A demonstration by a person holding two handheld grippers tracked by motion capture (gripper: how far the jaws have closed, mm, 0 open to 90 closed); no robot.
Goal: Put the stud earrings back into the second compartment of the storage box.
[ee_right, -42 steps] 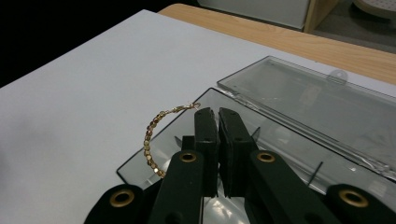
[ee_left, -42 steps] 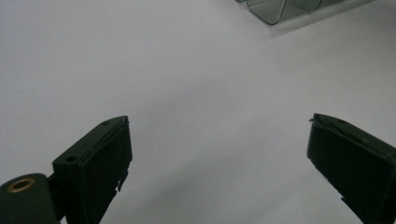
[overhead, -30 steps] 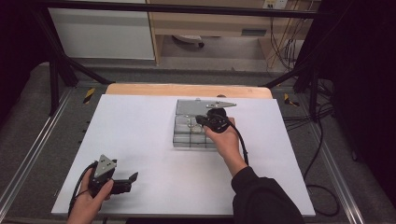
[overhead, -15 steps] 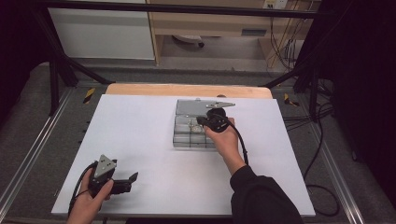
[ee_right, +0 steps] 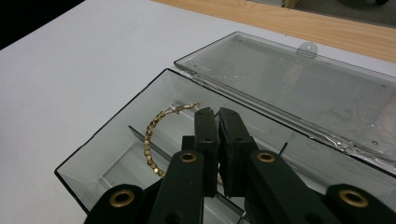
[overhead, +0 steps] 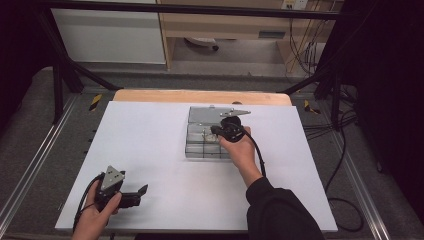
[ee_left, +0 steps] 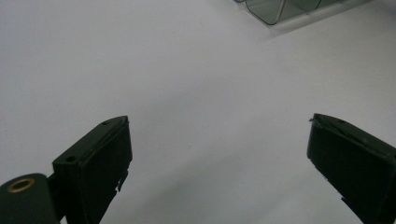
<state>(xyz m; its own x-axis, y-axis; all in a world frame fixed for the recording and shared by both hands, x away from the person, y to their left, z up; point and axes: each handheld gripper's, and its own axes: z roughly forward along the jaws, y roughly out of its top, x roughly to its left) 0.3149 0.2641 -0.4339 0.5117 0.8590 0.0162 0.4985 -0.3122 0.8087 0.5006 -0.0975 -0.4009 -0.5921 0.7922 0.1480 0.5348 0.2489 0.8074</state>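
Observation:
A clear plastic compartment box lies open on the white table, its lid folded flat behind it. My right gripper hangs over the box's left compartments, jaws shut together. A gold beaded bracelet curves out from behind the jaws over a divider and seems pinched between them. In the high view the right gripper is over the middle of the box. My left gripper rests near the table's front left, open and holding nothing. In the left gripper view its fingertips stand wide apart over bare white table.
The white tabletop has a wooden strip along its far edge. Cables trail off the table's right side. A corner of the clear box sits far ahead of the left gripper.

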